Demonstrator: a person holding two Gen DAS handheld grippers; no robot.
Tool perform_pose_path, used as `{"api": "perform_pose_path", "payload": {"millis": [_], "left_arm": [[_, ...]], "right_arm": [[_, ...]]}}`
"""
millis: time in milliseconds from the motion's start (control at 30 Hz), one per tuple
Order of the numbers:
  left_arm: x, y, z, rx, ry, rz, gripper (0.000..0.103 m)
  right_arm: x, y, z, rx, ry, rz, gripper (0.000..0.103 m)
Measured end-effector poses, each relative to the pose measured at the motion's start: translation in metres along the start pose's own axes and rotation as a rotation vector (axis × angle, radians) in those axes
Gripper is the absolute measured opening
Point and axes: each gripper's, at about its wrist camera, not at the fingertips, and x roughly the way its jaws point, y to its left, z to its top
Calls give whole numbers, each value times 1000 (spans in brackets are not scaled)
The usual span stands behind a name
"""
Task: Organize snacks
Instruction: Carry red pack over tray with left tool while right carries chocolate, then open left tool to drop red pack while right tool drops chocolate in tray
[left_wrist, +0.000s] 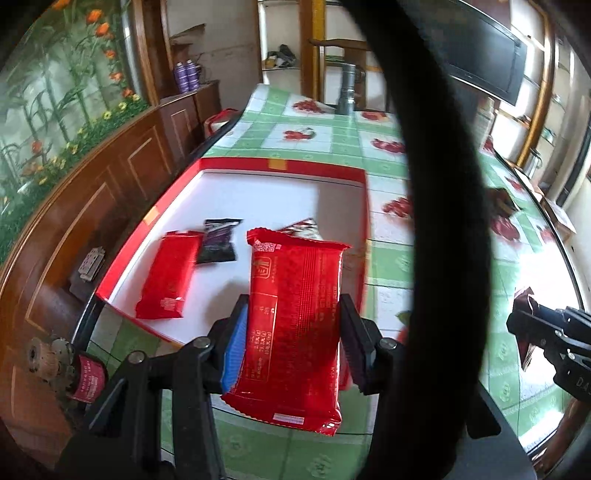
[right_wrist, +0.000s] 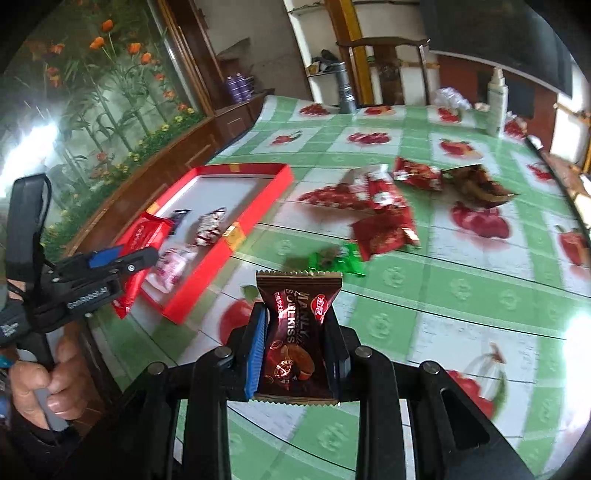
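- two grippers hold snacks over a table (right_wrist: 461, 295) with a green-checked fruit-print cloth.
- the left gripper (left_wrist: 293, 328) is clamped on a long red packet (left_wrist: 295, 321), which stands up between the pads above the near edge of a shallow red tray (left_wrist: 280, 162) with a white floor.
- inside the tray lie a second red packet (left_wrist: 166, 277), a small black packet (left_wrist: 218, 240) and a red-and-white wrapped sweet (left_wrist: 301, 227); its far half is bare, open room.
- the tray sits at the table's left edge, beside a wooden cabinet (left_wrist: 110, 206).
- the right gripper (right_wrist: 295, 350) is pinched shut on a dark brown packet (right_wrist: 295, 332) printed "soulkiss" under a red logo, held just off the tray's near right corner.
- the left gripper's body reads "genrobot.ai" in the right wrist view, a person's hand (right_wrist: 40, 384) gripping its handle.
- loose snacks (right_wrist: 384, 206) in red wrappers and one green wrapper (right_wrist: 338, 260) are scattered mid-table, clear cloth between them and the tray.
- a white spray bottle (right_wrist: 495, 103) stands near the far edge.
- small print on the long red packet is unreadable.
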Motion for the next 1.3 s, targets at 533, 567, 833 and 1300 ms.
{"api": "perform_pose_path", "payload": {"millis": [533,567,833,1300], "left_arm": [[38,53,46,-77,-2,52,48],[44,56,52,-82,2,55,48],[111,73,96,-100,95,93,48],[129,87,108,-102,108,156,88]], "right_arm": [[74,63,75,-35,26,167,27],[82,67,83,-40,24,166,27],[159,79,120,-49,100,127,27],[191,75,128,-65,134,112,30]]}}
